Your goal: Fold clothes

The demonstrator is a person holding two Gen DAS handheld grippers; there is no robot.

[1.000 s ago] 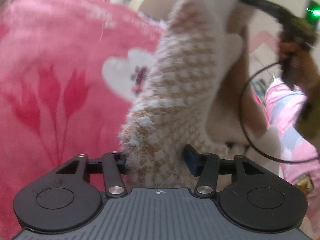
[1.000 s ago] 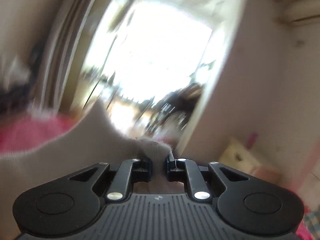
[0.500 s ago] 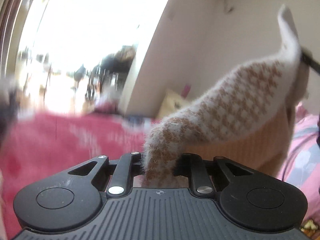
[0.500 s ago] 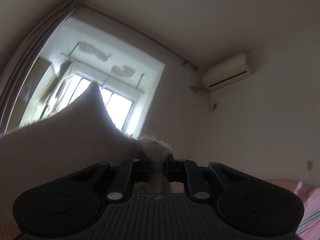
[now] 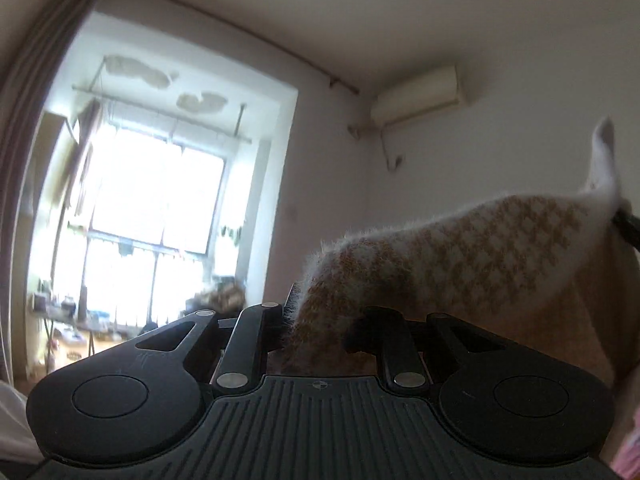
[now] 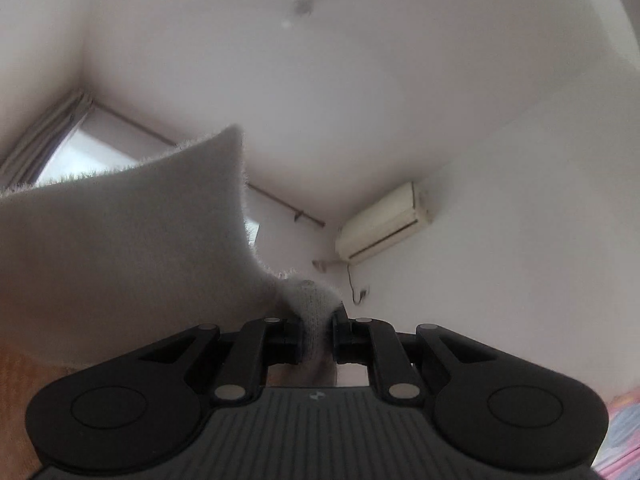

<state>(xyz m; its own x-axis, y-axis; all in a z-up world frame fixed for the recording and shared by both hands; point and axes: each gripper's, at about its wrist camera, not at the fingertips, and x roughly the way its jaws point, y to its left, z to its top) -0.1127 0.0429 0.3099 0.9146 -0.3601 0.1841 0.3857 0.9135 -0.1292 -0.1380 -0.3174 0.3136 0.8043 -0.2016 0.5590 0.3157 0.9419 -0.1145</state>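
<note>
A fuzzy sweater [image 5: 460, 256], white with a tan houndstooth pattern, is held up in the air and stretched between both grippers. My left gripper [image 5: 318, 334] is shut on one bunched end of it. In the left wrist view the knit runs right to a black finger [image 5: 628, 226] of the other gripper at the frame edge. My right gripper [image 6: 316, 338] is shut on a white fuzzy fold of the sweater [image 6: 120, 240], which fills the left of that view. Both grippers point upward toward the walls and ceiling.
A bright window [image 5: 152, 216] with a drying rack and a curtain [image 5: 36, 128] is at the left. An air conditioner [image 5: 416, 100] hangs on the white wall [image 5: 500, 152]. Pink bedding [image 6: 624, 432] shows at the lower right edge.
Both grippers rose and tilted upward, lifting the sweater off the pink bed. The left jaws closed onto the knit. The views swung from bed and doorway to window, wall and ceiling.
</note>
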